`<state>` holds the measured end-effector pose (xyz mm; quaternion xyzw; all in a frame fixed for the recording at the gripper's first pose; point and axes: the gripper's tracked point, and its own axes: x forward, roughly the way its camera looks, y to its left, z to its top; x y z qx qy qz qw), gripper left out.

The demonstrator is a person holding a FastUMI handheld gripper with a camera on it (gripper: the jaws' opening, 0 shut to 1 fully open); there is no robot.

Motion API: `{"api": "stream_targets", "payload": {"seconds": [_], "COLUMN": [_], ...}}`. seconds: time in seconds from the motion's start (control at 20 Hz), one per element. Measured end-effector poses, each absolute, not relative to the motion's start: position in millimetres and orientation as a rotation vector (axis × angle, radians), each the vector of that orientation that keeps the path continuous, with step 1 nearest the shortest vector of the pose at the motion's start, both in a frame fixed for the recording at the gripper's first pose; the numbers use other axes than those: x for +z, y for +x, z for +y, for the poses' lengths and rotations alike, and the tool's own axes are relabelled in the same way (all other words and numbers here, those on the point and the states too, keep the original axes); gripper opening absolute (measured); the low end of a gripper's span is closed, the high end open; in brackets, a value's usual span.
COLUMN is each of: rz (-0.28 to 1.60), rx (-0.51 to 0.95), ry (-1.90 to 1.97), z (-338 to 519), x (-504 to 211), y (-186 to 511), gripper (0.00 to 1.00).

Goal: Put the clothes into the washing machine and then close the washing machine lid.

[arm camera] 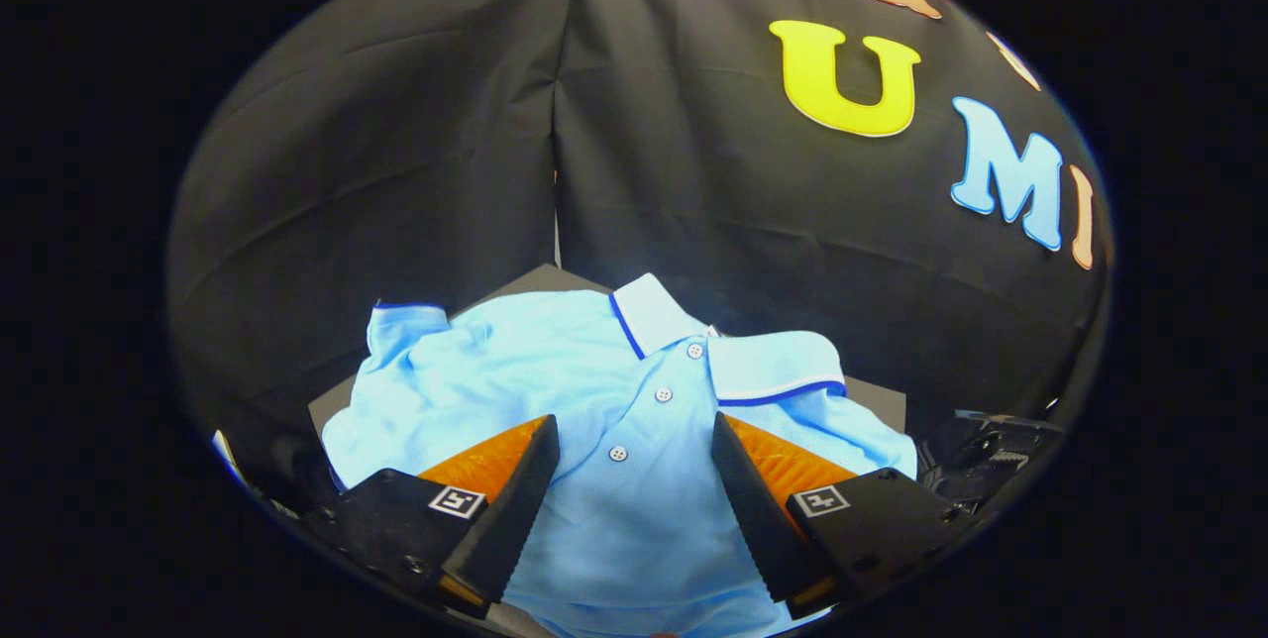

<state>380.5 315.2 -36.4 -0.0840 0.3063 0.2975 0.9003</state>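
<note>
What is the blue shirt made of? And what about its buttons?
The shirt looks like soft knitted cotton or a cotton blend, matte, since it rumples and creases; the exact fibre can't be told. Its buttons look like smooth pale plastic with tiny sewing holes. The tool hovers open above the shirt, one finger on each side of the button strip.

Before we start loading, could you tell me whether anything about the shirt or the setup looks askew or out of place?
Only slightly: the light blue polo shirt lies rumpled on the dark surface, one collar flap standing up while the other lies flat. The gripper is open, its fingers apart over the button placket and pressing on nothing.
</note>
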Motion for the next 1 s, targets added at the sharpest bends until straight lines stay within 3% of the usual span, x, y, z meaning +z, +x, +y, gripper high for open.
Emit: {"api": "stream_targets", "payload": {"seconds": [0.45, 0.55, 0.65, 0.75, 0.95, 1.0], "rz": [0.693, 0.701, 0.709, 0.702, 0.686, 0.684], "rx": [0.621, 0.624, 0.624, 0.628, 0.628, 0.633], "ry": [-0.145, -0.141, -0.128, -0.143, -0.066, -0.044], "z": [314.7, 314.5, 315.0, 315.8, 316.4, 315.5], "x": [-50.0, -52.7, -52.0, -50.7, -53.0, -50.7], "y": [385.3, 384.4, 383.0, 384.1, 386.9, 383.2], "gripper": [0.99, 0.97, 0.86, 0.86, 0.34, 0.11]}}
